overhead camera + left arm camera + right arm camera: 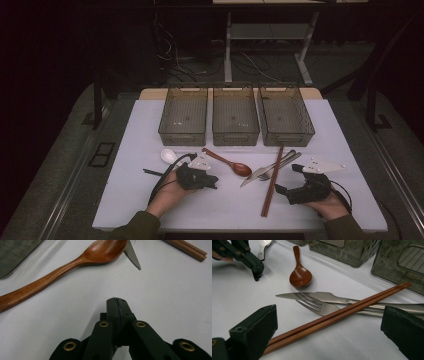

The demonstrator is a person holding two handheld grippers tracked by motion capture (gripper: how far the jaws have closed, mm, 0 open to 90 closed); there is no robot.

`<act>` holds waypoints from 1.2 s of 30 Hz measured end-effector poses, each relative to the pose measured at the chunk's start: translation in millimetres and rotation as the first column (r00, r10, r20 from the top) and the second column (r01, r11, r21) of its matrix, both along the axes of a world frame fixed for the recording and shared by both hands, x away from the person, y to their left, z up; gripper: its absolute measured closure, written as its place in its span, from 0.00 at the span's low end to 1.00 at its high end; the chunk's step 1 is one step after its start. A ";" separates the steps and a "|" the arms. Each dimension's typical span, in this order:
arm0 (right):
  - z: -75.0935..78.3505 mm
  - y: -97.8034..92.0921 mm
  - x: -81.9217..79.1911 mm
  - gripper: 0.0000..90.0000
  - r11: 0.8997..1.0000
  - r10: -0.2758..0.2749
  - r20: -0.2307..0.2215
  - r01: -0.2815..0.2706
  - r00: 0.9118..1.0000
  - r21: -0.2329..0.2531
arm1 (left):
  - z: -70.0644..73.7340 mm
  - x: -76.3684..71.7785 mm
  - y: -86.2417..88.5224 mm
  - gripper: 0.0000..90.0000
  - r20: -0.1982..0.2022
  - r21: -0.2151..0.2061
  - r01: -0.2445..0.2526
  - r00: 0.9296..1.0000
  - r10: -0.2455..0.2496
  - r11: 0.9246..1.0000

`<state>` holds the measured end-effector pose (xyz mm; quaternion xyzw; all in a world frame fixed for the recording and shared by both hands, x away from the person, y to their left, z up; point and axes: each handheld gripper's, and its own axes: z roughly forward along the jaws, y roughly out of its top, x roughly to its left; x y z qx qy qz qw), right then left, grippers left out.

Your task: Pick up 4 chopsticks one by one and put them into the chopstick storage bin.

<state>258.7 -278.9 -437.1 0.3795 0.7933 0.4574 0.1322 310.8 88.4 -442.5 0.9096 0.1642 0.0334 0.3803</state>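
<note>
High view, bench (125, 200): right tongs (281, 190) at lower right, jaws spread wide either side of the chopsticks (272, 181), not touching them. Chopsticks lie at centre-right, crossing fork (280, 166) & knife (265, 169). Left tongs (216, 184) at lower centre-left, jaws pressed together, empty, near wooden spoon (227, 162). White spoon (168, 155) at left. Three bins (235, 117) across upper centre.

Reddish-brown wooden spoon (230, 163) and matching brown chopsticks (272, 181); silver knife (265, 169) and fork (280, 165), plus a white spoon (168, 156). Three smoky grey see-through bins (235, 116) with a fine grid pattern on a white tabletop (225, 205). Both grippers are black, left gripper (214, 183), right gripper (281, 189).
</note>
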 end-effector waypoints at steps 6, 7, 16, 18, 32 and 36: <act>0.2 -0.5 -0.1 0.01 1.000 -0.002 -0.001 0.002 1.000 0.003 | 4.1 -6.6 0.2 0.99 -0.010 -0.013 0.020 1.000 -0.021 1.000; 0.3 -0.6 -0.1 0.01 1.000 -0.001 0.000 0.001 1.000 0.003 | 3.9 -8.5 0.4 0.99 -0.013 -0.008 0.026 1.000 -0.026 1.000; 0.6 -0.7 -0.7 0.01 1.000 -0.001 0.002 0.001 1.000 0.003 | -2.4 -17.5 2.1 0.99 -0.041 0.005 0.037 0.998 -0.037 0.999; 0.6 -0.6 -0.6 0.01 1.000 -0.001 0.002 0.001 1.000 0.003 | -3.5 -15.0 0.6 0.99 -0.037 0.005 0.033 0.999 -0.032 0.999; 0.1 -0.3 0.0 0.01 1.000 0.001 0.004 -0.001 1.000 -0.002 | -4.8 4.8 -11.3 0.99 -0.011 -0.005 0.001 1.000 -0.001 1.000; 0.4 -0.6 -0.2 0.01 1.000 -0.001 0.000 0.001 1.000 0.002 | 1.1 4.0 -5.5 0.99 -0.009 -0.038 -0.008 1.000 0.008 0.999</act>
